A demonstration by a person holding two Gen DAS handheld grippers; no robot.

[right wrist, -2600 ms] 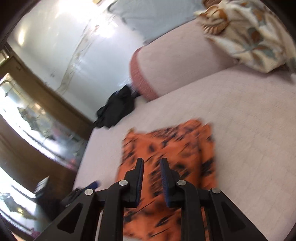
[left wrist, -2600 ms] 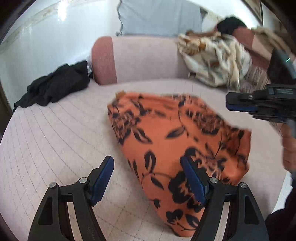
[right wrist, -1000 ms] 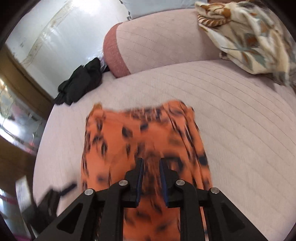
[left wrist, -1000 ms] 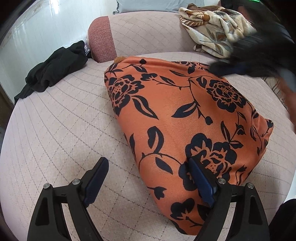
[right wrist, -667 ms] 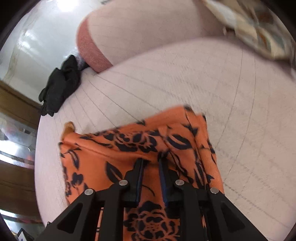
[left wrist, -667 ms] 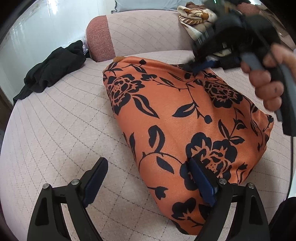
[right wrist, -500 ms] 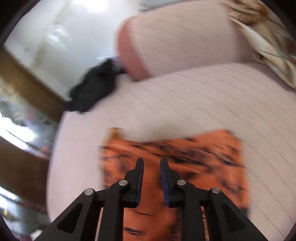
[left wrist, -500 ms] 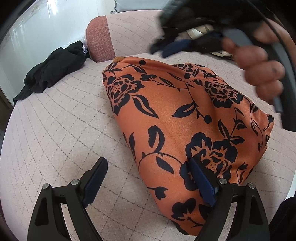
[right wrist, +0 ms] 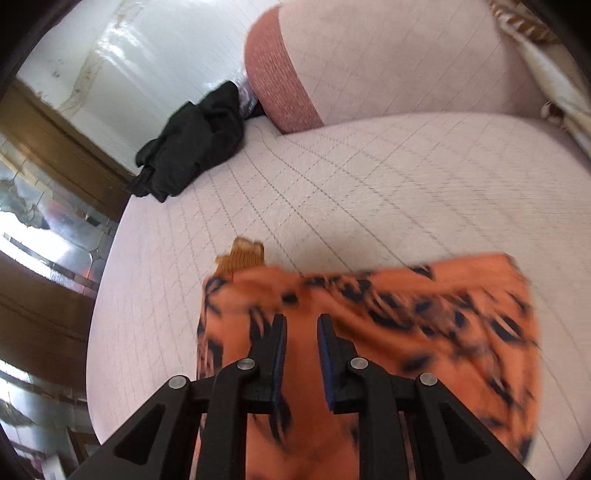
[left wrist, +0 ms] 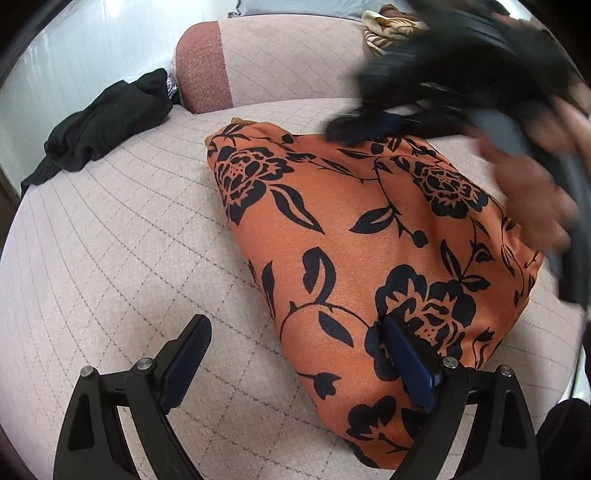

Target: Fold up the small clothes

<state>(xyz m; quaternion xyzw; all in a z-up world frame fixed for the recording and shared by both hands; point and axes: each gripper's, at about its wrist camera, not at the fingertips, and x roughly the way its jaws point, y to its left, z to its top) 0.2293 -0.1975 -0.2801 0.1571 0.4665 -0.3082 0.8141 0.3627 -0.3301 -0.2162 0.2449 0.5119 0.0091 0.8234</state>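
Observation:
An orange garment with black flowers (left wrist: 362, 243) lies folded on the pink quilted seat (left wrist: 110, 258). My left gripper (left wrist: 295, 354) is open and low at the garment's near end, its right finger (left wrist: 406, 365) over the cloth and its left finger (left wrist: 184, 362) over the seat. My right gripper (right wrist: 300, 325) hovers above the garment (right wrist: 406, 332), jaws nearly closed with a narrow gap and nothing between them. It shows blurred in the left wrist view (left wrist: 424, 103), over the garment's far edge. A small mustard piece (right wrist: 243, 254) sticks out at the garment's far left corner.
A black garment (left wrist: 99, 125) lies crumpled at the far left of the seat. A pink backrest with a red-brown end (left wrist: 207, 70) rises behind. A patterned cream cloth (left wrist: 391, 26) is heaped at the back right. A wooden frame (right wrist: 55, 155) stands left.
My right gripper has swept over the garment's far part, toward its far left corner. My left gripper has stayed open at the near end. The garment lies as before.

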